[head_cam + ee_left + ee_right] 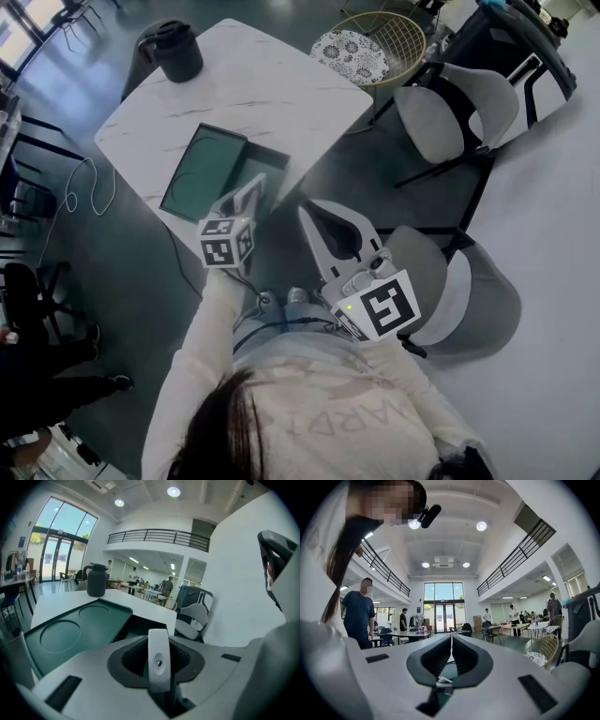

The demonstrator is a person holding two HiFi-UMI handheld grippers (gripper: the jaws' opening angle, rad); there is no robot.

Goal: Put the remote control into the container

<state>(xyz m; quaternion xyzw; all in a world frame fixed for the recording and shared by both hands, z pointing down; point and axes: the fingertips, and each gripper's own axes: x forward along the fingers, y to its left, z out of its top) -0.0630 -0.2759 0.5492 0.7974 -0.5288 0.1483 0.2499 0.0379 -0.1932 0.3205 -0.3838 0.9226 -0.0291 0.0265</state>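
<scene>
A dark green container with round recesses lies on the white marble table. It has a deeper compartment on its right side. My left gripper hovers over the container's near right edge, shut on a slim white remote control that I see end-on. In the left gripper view the container spreads out to the left of the jaws. My right gripper is off the table to the right, above the floor. Its jaws are pressed together with nothing between them.
A black jug stands at the table's far corner. Two grey chairs stand to the right, with a wire chair beyond them. A cable trails on the floor at left. People stand in the hall behind.
</scene>
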